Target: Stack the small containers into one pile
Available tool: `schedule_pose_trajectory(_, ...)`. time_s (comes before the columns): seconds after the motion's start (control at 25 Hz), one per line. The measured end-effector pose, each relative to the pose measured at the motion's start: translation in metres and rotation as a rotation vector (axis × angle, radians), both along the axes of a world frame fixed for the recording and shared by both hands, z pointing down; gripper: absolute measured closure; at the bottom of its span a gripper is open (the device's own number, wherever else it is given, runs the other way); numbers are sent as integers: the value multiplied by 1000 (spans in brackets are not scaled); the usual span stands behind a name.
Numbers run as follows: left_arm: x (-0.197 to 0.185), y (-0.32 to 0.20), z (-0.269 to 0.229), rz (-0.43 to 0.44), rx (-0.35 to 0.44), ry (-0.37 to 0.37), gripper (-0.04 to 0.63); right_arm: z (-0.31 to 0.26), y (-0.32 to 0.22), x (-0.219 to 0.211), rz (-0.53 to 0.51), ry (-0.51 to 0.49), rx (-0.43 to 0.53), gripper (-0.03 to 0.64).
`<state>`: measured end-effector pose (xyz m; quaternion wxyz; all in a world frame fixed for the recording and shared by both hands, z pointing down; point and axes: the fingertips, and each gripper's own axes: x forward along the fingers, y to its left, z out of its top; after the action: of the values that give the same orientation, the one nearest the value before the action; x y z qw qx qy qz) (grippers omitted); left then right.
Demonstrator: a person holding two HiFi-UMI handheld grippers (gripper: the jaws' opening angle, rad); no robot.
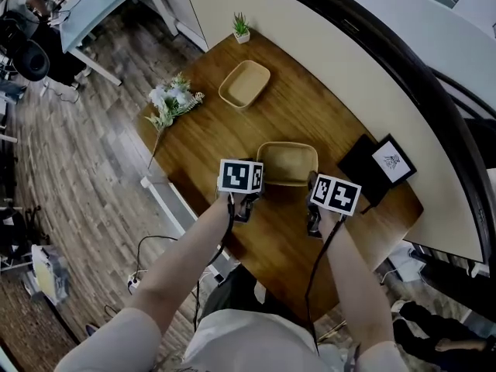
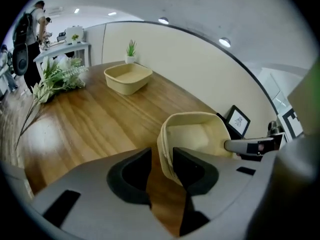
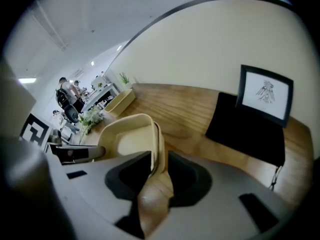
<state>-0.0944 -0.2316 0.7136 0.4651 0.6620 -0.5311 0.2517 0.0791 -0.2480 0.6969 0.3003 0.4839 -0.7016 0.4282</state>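
I am observing a wooden table (image 1: 201,146) carrying two beige containers, the near container (image 1: 287,163) sitting by its front and the far container (image 1: 245,84) resting well apart. A potted plant (image 1: 241,28) is standing at the far corner, a flower bunch (image 1: 174,101) is lying along the left edge, and a black mat (image 1: 360,165) with a framed picture (image 1: 391,161) is occupying the right.

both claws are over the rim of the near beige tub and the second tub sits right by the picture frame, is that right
Not quite. The second tub sits at the far end of the table by the small potted plant, well away from the picture frame, as the head view shows. The rest holds: the left claw and right claw each straddle the rim of the near tub.
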Motion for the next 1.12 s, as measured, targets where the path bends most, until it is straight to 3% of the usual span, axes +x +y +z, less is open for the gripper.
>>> schedule_pose_trajectory(0.24,3,4,14,17,-31,-9,411,12,-4,-3,-69,34,-7,440)
schedule_pose_trajectory(0.52,0,2,-32,28,75,9,348,-34,-2,1,-104,1,92,410)
schedule_pose_trajectory(0.72,-5,-2,-93,41,211,-8,348,-95,-5,4,-112,-57,227,408)
schedule_pose_trajectory(1.12,7,29,-224,178,577,-120,348,-240,26,1,-178,-126,581,408)
